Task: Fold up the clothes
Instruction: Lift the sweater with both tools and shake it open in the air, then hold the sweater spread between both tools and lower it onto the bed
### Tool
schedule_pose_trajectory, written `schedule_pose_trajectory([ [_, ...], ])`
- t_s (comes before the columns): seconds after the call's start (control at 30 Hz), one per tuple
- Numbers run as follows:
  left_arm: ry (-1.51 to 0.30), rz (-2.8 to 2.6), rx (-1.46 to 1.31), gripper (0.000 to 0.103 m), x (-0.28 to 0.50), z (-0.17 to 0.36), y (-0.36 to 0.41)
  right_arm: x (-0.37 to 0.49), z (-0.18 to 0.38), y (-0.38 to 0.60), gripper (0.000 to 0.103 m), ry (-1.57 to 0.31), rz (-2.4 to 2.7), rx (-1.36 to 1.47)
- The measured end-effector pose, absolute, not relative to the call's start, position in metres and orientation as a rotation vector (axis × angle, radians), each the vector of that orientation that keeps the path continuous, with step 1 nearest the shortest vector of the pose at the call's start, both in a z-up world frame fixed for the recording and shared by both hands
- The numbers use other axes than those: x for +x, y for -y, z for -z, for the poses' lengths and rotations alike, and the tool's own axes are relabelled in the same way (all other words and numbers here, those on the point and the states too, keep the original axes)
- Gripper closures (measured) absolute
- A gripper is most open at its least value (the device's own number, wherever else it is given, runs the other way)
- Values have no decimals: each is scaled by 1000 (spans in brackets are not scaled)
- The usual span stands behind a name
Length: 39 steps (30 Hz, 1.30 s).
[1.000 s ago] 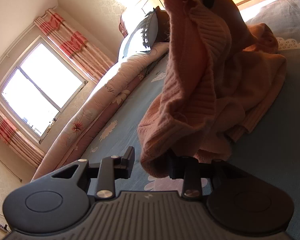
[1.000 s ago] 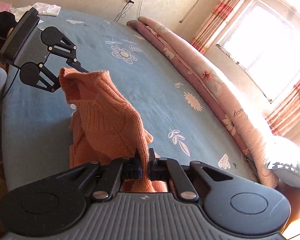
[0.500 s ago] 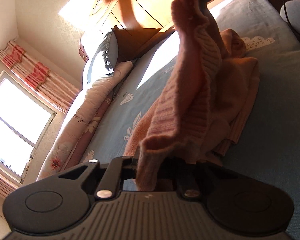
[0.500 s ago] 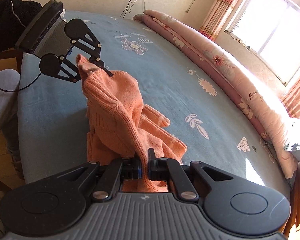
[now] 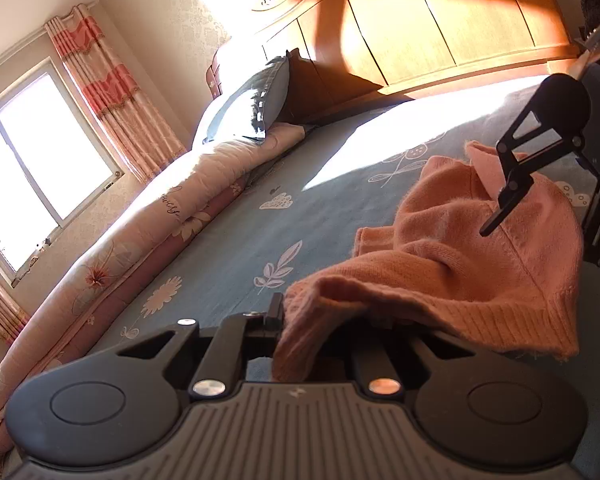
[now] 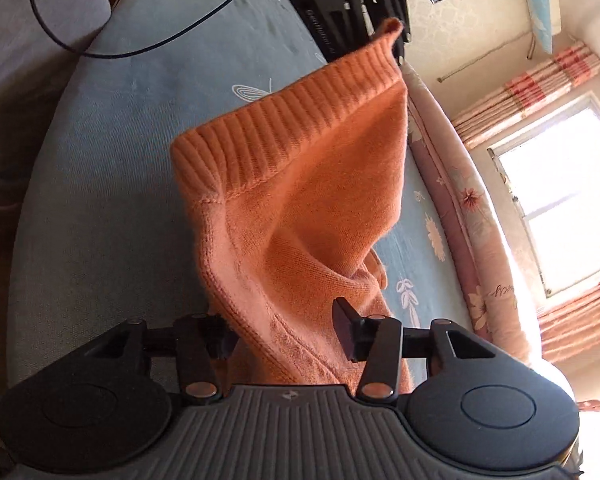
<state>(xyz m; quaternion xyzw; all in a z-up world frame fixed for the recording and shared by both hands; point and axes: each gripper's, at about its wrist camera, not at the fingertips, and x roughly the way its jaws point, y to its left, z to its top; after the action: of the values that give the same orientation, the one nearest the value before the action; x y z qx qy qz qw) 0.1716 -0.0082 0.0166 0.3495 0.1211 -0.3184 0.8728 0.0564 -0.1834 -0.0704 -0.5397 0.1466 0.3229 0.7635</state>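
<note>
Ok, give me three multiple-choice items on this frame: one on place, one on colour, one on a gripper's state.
1. Where is the sweater? A on the floor; B over the bed; C on a chair.
2. Its colour? A orange; B green; C white.
3. The right gripper is: A shut on the sweater; B open; C out of view.
Answers: 1 B, the blue bed lies beneath it; 2 A, the knit is orange in both views; 3 B, its fingers stand wide apart with knit between them.
</note>
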Motion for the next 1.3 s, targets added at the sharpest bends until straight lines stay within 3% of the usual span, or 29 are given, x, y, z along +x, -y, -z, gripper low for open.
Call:
schedule_pose_trajectory([
  [0.17,-262,657,711,94,176,-21,10,45,106,156,48,-233,-649,-1203],
  [0.23,-264,655,721,94,173,-18,10,46,107,148,64,-216,-606,-1222],
  [0.27,-261,654,722,94,172,-17,9,48,99,149,90,-232,-605,-1199],
  [0.3,-259,653,723,93,170,-16,8,50,91,150,93,-249,-603,-1175],
  [0.53,-280,639,599,85,169,-3,-7,83,-13,192,93,-418,-575,-803],
  [0.77,-252,658,523,60,158,10,-9,112,-98,235,93,-446,-511,-519],
  [1.07,-129,511,617,58,153,41,13,106,-133,237,93,-430,-473,-516],
  [1.13,-120,486,613,67,150,45,19,103,-131,240,93,-431,-470,-513],
  [1.17,-129,498,580,81,149,43,18,102,-129,241,93,-434,-468,-511],
  [1.2,-141,505,548,88,148,39,16,101,-127,242,93,-437,-465,-513],
  [1.3,-178,524,449,92,148,26,7,100,-119,248,93,-458,-463,-507],
])
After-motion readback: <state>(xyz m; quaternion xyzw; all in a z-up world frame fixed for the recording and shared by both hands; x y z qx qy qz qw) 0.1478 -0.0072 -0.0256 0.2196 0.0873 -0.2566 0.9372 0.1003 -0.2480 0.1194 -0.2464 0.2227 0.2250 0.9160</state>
